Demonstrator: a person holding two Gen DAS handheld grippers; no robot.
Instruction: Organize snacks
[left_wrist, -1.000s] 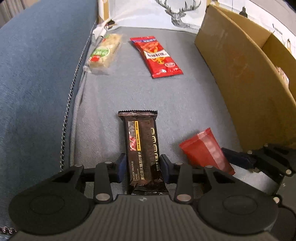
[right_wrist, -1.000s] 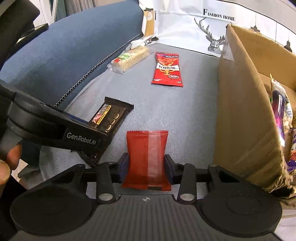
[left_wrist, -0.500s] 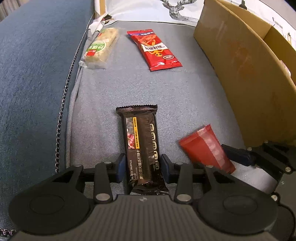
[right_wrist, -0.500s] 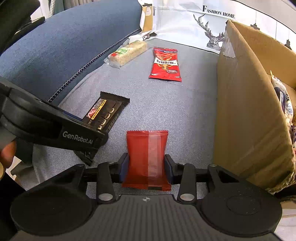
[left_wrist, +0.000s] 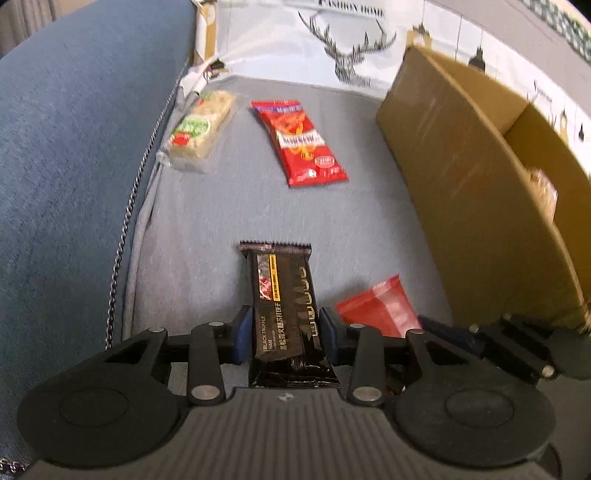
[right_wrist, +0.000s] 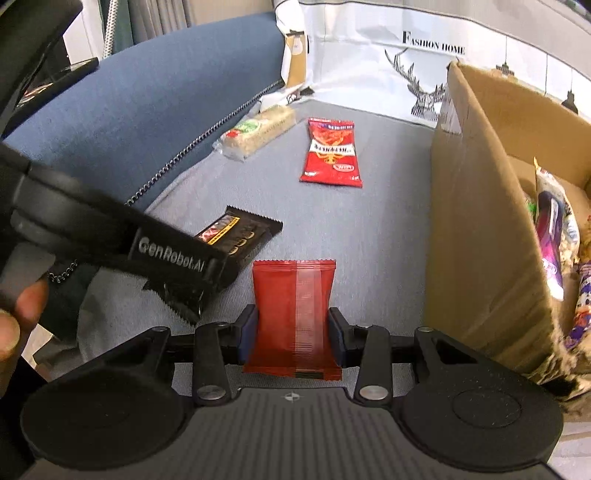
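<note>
right wrist view, grey sofa seat (right_wrist: 388, 236), deer-print backdrop (right_wrist: 369, 66)

Blue sofa back (left_wrist: 74, 155) fills the left of the frame, a metal chain (left_wrist: 129, 218) running along its seam. Grey seat cushion (left_wrist: 229, 214) spreads across the centre. At top, a white cloth printed with a deer head (right_wrist: 424, 92) and "Fashion Home" lettering.

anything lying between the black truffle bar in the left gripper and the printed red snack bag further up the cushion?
Nothing: bare grey cushion between black truffle bar and printed red snack bag. The left wrist view shows it; the right wrist view agrees.
</note>
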